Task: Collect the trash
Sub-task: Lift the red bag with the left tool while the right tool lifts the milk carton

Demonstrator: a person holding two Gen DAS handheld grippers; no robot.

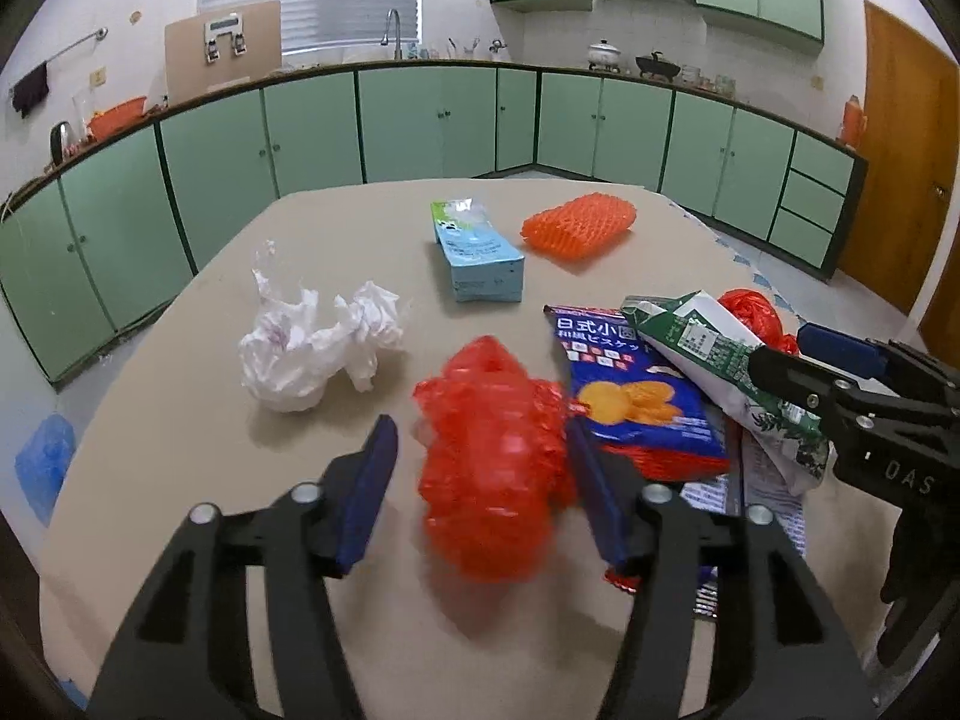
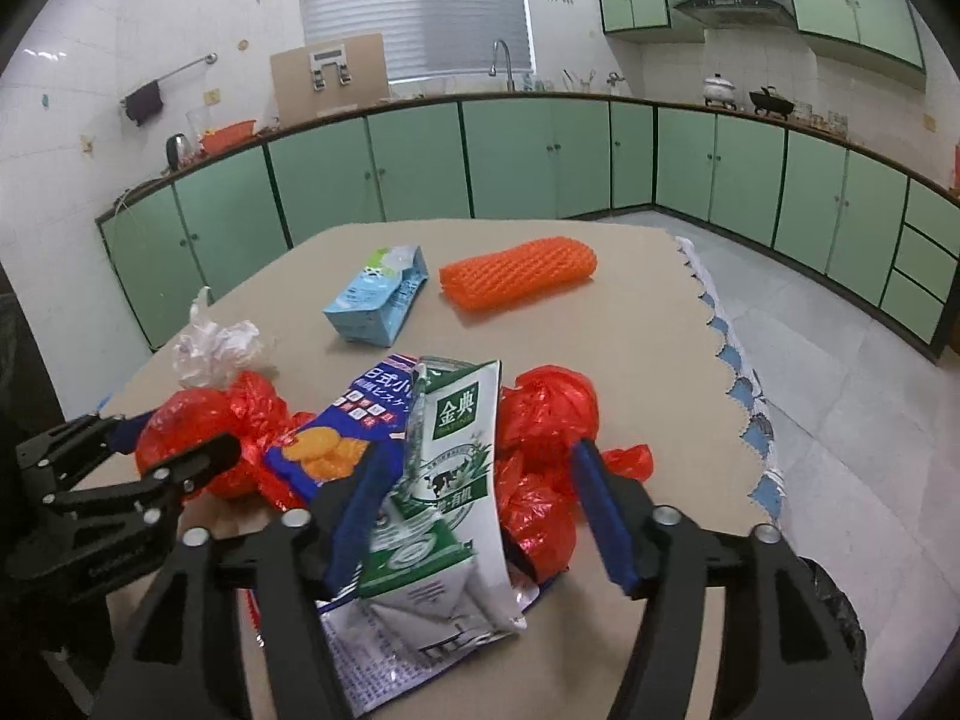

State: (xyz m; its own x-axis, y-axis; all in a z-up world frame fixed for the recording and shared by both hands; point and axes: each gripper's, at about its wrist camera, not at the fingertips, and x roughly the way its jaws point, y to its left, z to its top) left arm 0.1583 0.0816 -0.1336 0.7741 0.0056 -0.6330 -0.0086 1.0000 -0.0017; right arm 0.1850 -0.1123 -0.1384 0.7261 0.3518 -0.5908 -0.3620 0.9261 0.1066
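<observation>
A: How does the left gripper (image 1: 480, 420) stand?
B: Jaws apart, with a crumpled red plastic bag (image 1: 489, 468) between them; its right pad is close against the bag, the left one clear.
A: And the right gripper (image 2: 474, 480)?
B: Parted around a green milk carton (image 2: 447, 498), pads not pressing. A blue biscuit packet (image 2: 336, 432) lies at its ten o'clock on the table (image 2: 630, 360).

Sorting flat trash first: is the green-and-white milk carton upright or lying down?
Lying down: the milk carton lies flattened, propped across the blue biscuit packet.
</observation>
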